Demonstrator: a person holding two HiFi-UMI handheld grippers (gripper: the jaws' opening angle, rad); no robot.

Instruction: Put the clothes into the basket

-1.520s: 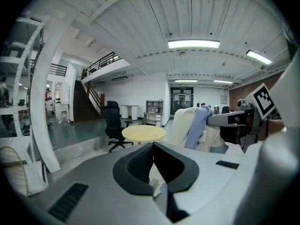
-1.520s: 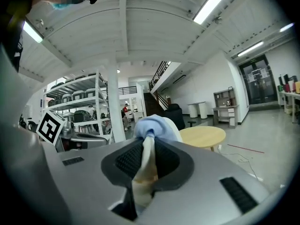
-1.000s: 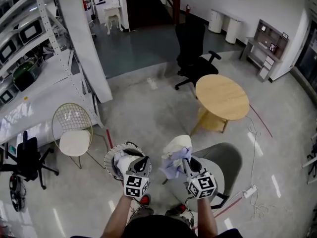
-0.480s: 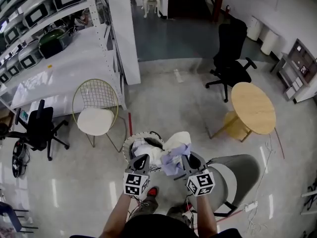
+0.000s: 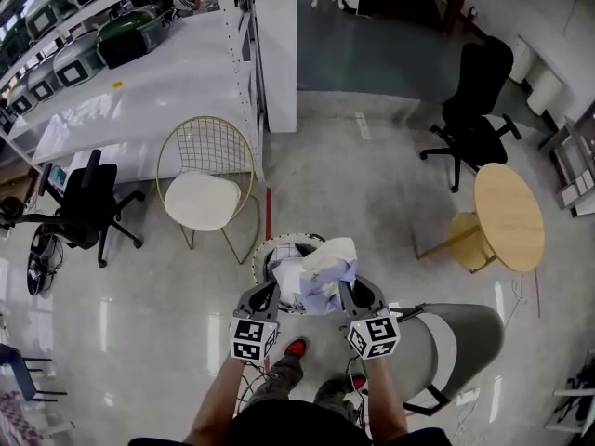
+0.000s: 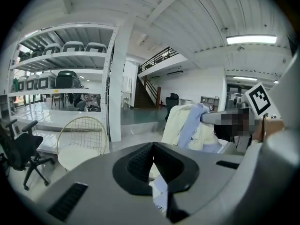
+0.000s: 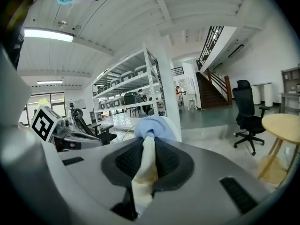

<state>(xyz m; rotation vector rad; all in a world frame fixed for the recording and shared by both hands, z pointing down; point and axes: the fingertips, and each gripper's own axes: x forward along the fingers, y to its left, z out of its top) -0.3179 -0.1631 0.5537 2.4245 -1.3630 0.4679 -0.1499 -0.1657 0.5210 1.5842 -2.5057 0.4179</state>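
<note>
A bundle of cream and lavender clothes (image 5: 327,269) hangs between my two grippers, partly over the right side of the round wire basket (image 5: 277,243) on the floor. White cloth lies inside the basket. My left gripper (image 5: 270,292) is shut on a pale lavender fold (image 6: 160,190), with the rest of the bundle (image 6: 186,124) ahead of it. On the bundle's other side my right gripper (image 5: 350,289) is shut on a cream strip (image 7: 145,168) beneath a lavender bulge (image 7: 152,125). Each gripper view shows the other gripper beside the clothes.
A gold wire chair (image 5: 209,170) with a white seat stands just beyond the basket. A grey padded seat (image 5: 465,337) is at my right, a round wooden table (image 5: 509,216) farther right. Black office chairs (image 5: 85,207) (image 5: 474,100) and tall shelving (image 5: 139,26) ring the floor.
Both grippers have carried the clothes bundle leftward and lower across the room. The basket, earlier to the left of the bundle, now lies directly beneath and ahead of it. Both grips held.
</note>
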